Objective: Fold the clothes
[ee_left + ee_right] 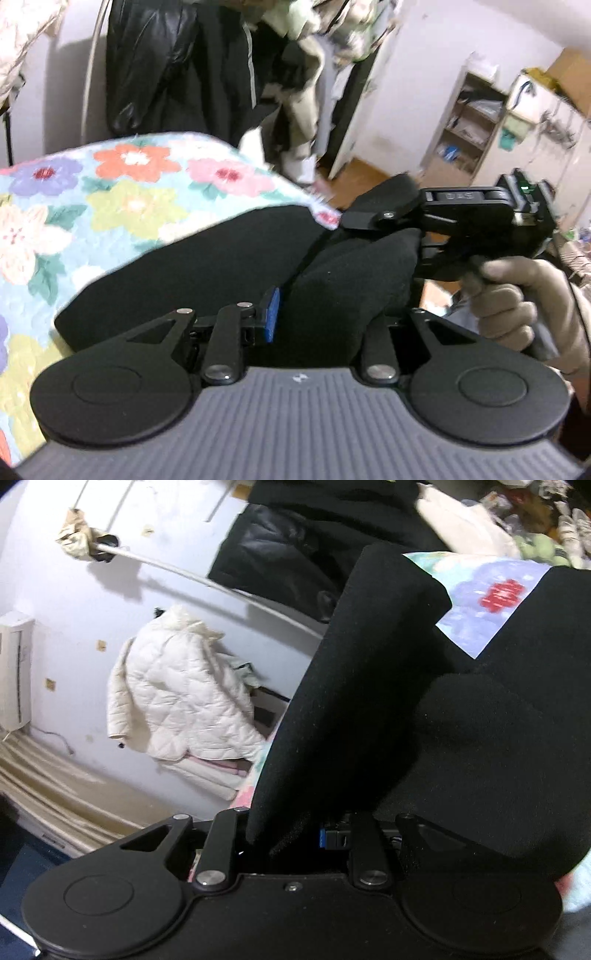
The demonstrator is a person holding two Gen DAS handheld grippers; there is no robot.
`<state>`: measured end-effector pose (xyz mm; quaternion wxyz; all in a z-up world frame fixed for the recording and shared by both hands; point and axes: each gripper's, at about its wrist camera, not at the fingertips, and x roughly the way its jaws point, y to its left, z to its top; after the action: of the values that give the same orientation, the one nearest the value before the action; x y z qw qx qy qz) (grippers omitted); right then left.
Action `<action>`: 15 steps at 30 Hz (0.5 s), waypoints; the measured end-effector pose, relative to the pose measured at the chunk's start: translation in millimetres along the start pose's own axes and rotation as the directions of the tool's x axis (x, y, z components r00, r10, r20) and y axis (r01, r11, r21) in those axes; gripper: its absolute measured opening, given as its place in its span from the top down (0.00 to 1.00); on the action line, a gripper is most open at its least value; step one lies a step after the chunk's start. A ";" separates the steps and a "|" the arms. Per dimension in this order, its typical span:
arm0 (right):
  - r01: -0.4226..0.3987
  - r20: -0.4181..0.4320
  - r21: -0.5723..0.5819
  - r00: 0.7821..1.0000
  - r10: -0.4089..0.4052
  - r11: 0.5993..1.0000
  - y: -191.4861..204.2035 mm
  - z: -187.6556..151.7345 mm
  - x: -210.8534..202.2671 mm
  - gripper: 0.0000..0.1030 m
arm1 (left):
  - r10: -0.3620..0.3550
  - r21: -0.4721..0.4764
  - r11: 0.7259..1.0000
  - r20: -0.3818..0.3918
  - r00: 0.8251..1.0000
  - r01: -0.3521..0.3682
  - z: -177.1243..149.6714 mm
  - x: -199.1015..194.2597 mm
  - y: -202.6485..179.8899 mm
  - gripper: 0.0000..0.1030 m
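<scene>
A black garment (229, 258) lies partly on a floral bedspread (110, 206), its near part lifted in bunched folds. My left gripper (317, 314) is shut on a thick fold of it, with a blue pad (271, 314) pressed to the cloth and the other finger hidden. To the right, a gloved hand (517, 306) holds my right gripper (373, 229), which pinches another fold of the same garment. In the right wrist view the black garment (369, 701) drapes over my right gripper (291, 834), a strip rising from between its fingers. The floral bedspread (491, 602) shows behind.
Dark jackets (166, 74) hang past the bed's far edge. A white shelf unit (469, 122) and wooden floor (369, 181) lie to the right. A white quilted jacket (177, 701) hangs on the wall below a rail (221, 583); an air conditioner (14, 672) sits left.
</scene>
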<state>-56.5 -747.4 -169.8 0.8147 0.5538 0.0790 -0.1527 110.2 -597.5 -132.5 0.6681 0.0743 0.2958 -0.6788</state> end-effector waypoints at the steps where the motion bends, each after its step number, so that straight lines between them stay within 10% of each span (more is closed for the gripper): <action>1: 0.000 -0.005 -0.013 1.000 0.000 1.000 4.3 2.2 3.8 0.75 | -0.003 0.001 1.000 0.006 1.000 0.003 0.6 -1.3 1.7 0.76; 8: 0.023 -0.018 0.016 1.000 -0.022 1.000 3.9 8.5 30.8 0.75 | -0.050 -0.173 0.983 0.024 0.998 0.054 -7.6 -1.1 39.6 0.74; 15: 0.036 0.005 0.036 0.999 -0.036 0.999 1.1 -0.1 37.5 0.75 | -0.131 -0.245 0.959 0.067 0.989 0.144 -16.4 -44.6 57.3 0.50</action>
<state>-20.9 -753.0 -180.0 0.8019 0.5665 0.0841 -0.1703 164.2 -547.0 -141.1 0.6306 -0.0481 0.3661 -0.6827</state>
